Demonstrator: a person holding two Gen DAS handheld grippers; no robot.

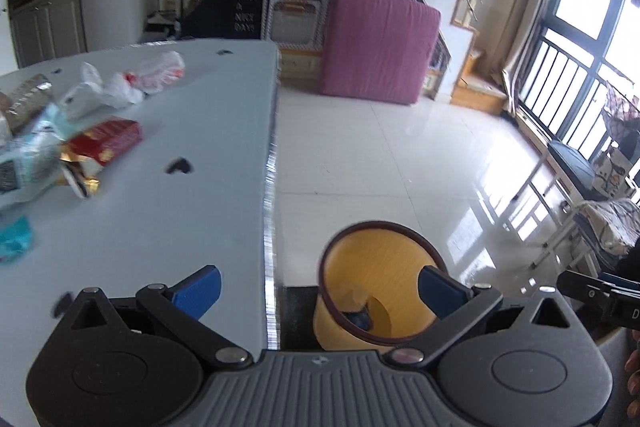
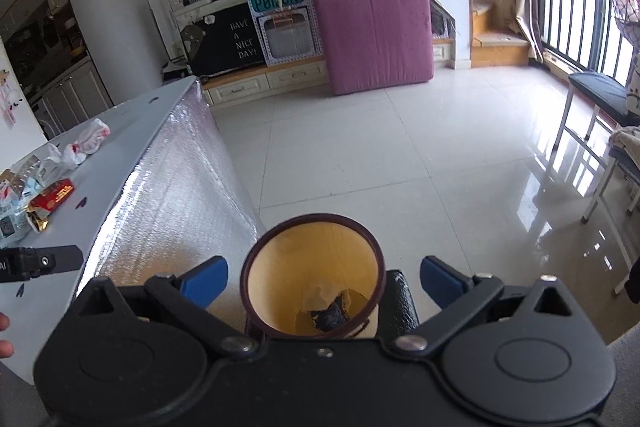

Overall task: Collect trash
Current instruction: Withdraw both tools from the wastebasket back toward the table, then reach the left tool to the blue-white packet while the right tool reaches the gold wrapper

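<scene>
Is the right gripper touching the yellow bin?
Apart. In the right wrist view the open right gripper holds nothing; the bin sits lower, between its fingers.

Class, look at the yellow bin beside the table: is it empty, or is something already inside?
Not empty. The yellow bin stands upright and mostly unfilled, with a dark crumpled piece at its bottom.

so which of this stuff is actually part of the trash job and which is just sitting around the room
Part of the job:
- yellow bin, dark scrap already inside
- red packet
- white plastic bags
- crumpled wrappers
- teal scrap
- left gripper and right gripper, both open and empty

Just lying about:
- pink mattress
- TV cabinet
- bench
</scene>
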